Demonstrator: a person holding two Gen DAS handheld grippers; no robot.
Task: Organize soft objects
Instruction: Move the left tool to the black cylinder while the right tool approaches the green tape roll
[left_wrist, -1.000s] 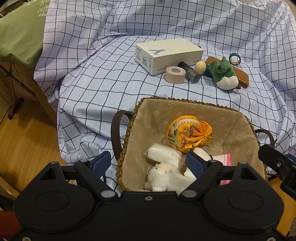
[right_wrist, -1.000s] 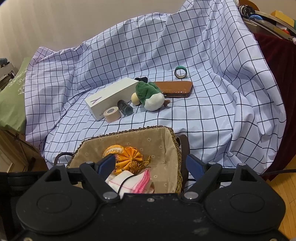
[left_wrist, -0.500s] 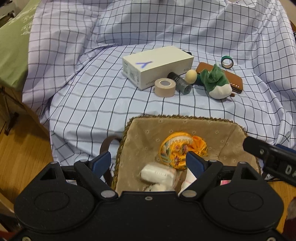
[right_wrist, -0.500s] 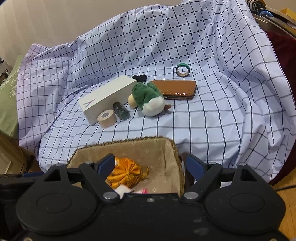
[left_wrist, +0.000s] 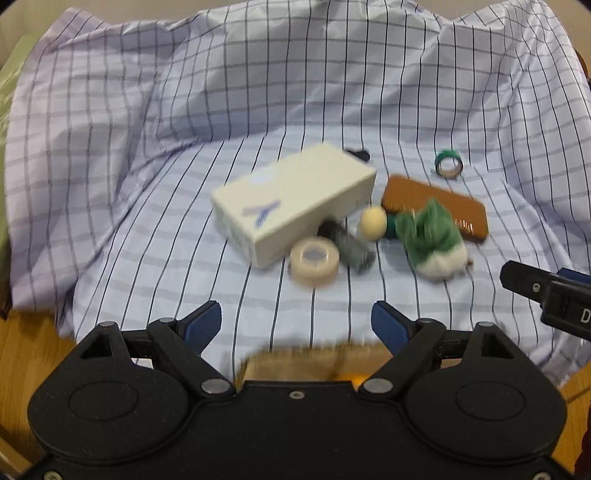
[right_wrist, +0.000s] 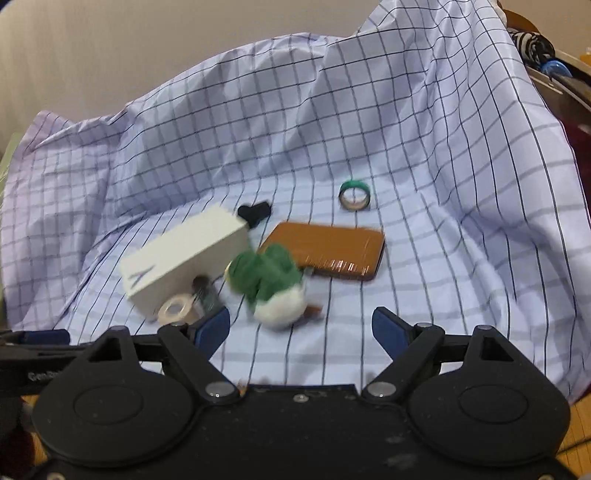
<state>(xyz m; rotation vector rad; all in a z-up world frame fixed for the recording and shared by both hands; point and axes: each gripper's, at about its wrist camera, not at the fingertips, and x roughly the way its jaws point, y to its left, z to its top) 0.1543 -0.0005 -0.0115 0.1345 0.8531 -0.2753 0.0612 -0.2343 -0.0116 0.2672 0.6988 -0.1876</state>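
A green and white plush toy (left_wrist: 434, 240) lies on the checked cloth beside a brown wallet (left_wrist: 436, 205); it also shows in the right wrist view (right_wrist: 273, 286), just ahead of my right gripper (right_wrist: 301, 328), which is open and empty. My left gripper (left_wrist: 295, 323) is open and empty, above the far rim of the woven basket (left_wrist: 314, 360), whose contents are hidden. The right gripper's finger (left_wrist: 532, 282) shows at the right edge of the left wrist view.
A white box (left_wrist: 291, 205), a beige tape roll (left_wrist: 314, 260), a dark cylinder (left_wrist: 349, 245), a cream ball (left_wrist: 373, 223) and a green tape ring (left_wrist: 447, 164) lie on the cloth (left_wrist: 147, 240). Wooden floor shows at the lower left.
Both grippers have tilted up and moved forward. The basket has dropped almost out of both views and the objects on the cloth are nearer. Both grippers stay open.
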